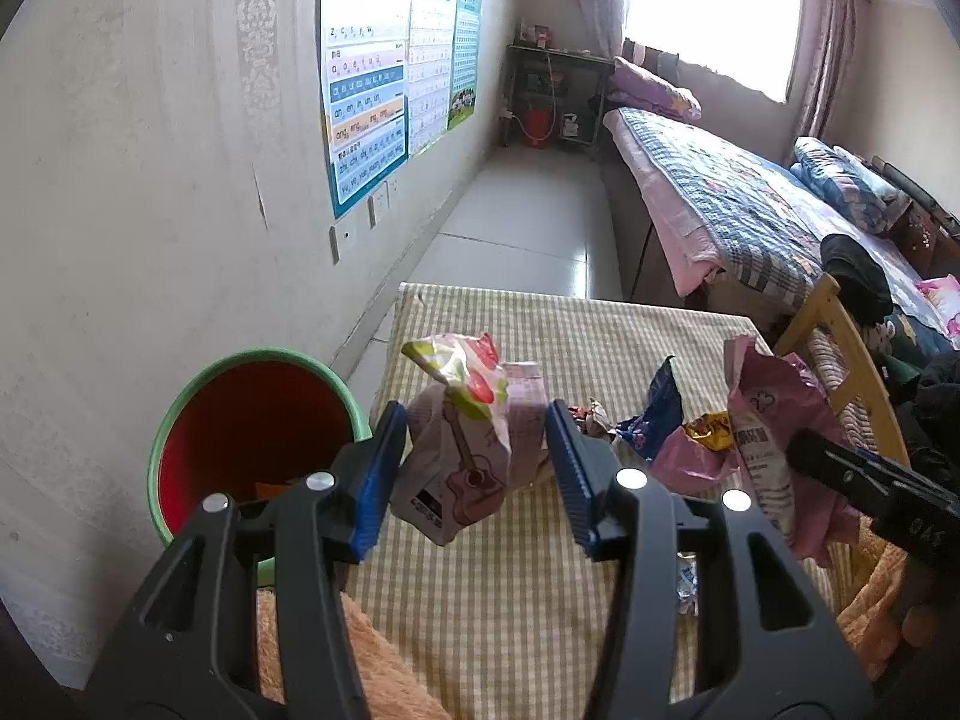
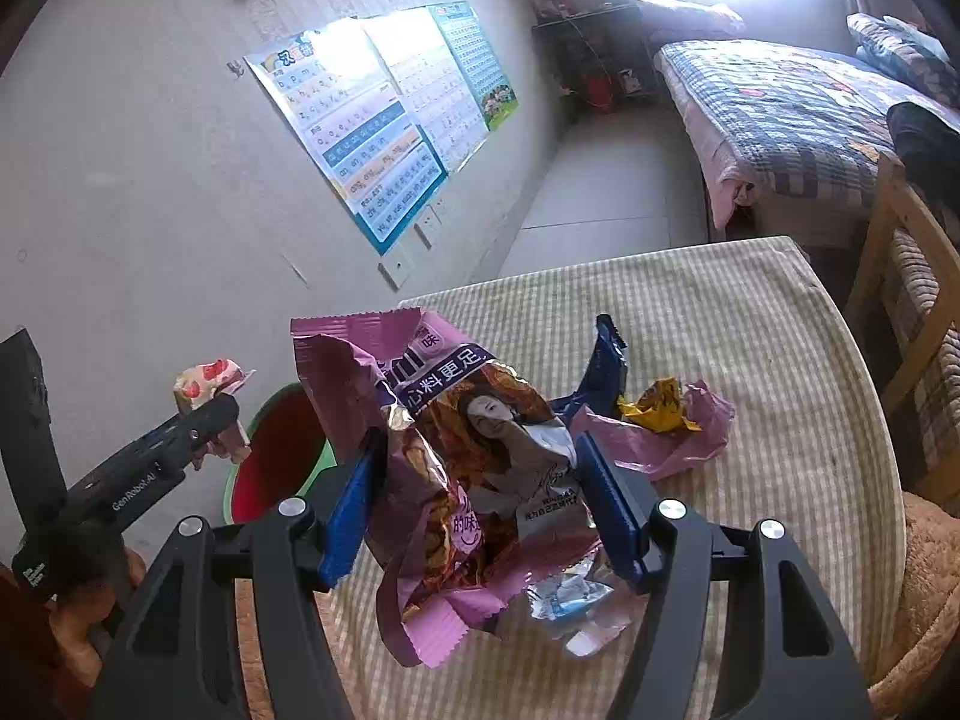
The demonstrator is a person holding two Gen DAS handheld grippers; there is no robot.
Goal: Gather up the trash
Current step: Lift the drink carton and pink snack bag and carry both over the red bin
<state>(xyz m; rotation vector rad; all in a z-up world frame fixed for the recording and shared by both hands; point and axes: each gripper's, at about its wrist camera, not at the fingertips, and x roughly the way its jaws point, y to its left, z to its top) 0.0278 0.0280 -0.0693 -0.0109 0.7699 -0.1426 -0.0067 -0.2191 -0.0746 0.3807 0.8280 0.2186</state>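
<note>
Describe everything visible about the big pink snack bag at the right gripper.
The pink snack bag is crinkled glossy foil with zigzag-cut ends, printed with a woman's portrait, Chinese text and brownish-orange snack art. Torn open and crumpled, it stands roughly upright between the right gripper's blue fingers, which touch both its sides. Its lower end hangs near the checked tablecloth; contact there is unclear.

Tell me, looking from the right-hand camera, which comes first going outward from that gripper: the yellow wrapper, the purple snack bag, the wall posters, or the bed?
1. Purple snack bag: between the right gripper's fingers.
2. Yellow wrapper: on the table, ahead and right.
3. Wall posters: on the wall, upper left, beyond the table.
4. Bed: far right, under the window.
</note>
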